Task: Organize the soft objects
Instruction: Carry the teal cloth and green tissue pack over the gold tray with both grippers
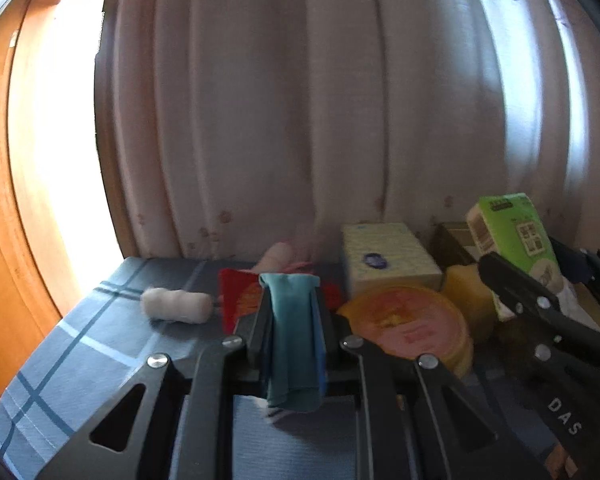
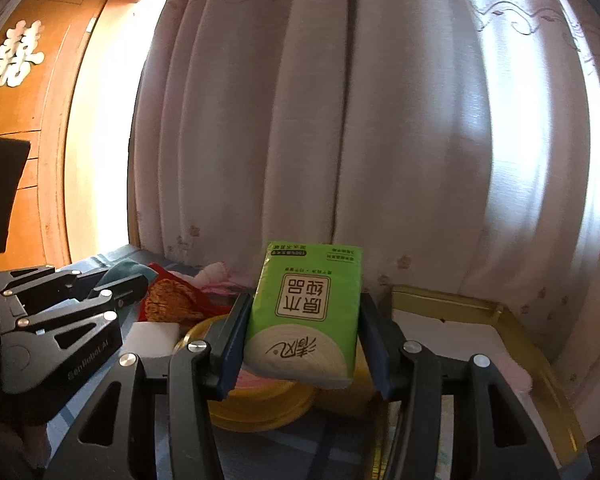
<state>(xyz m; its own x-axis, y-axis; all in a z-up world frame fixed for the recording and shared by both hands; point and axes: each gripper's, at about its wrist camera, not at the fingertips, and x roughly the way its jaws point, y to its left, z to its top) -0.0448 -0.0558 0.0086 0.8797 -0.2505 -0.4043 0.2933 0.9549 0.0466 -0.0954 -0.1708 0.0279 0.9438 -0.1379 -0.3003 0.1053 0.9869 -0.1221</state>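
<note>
L gripper (image 1: 294, 312) is clamped tight on a teal cloth (image 1: 294, 336) that drapes down btwn the jaws, lower end hiding part of the blue plaid cover (image 1: 80, 344). R gripper (image 2: 304, 324) grips a green tissue pack (image 2: 306, 312) upright, above a round yellow tin (image 2: 260, 408) w/ most of its lid hidden. Gold tray (image 2: 496, 312) just right, its right side cut off. Red packet (image 1: 236, 296), white roll (image 1: 178, 306) & tissue box (image 1: 388, 256) sit near the curtain (image 1: 300, 100), all blurry

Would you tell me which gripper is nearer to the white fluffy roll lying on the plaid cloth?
Left. The left gripper, clamping a teal cloth, is just beside the white roll; the right gripper sits farther off, holding the green tissue pack.
</note>
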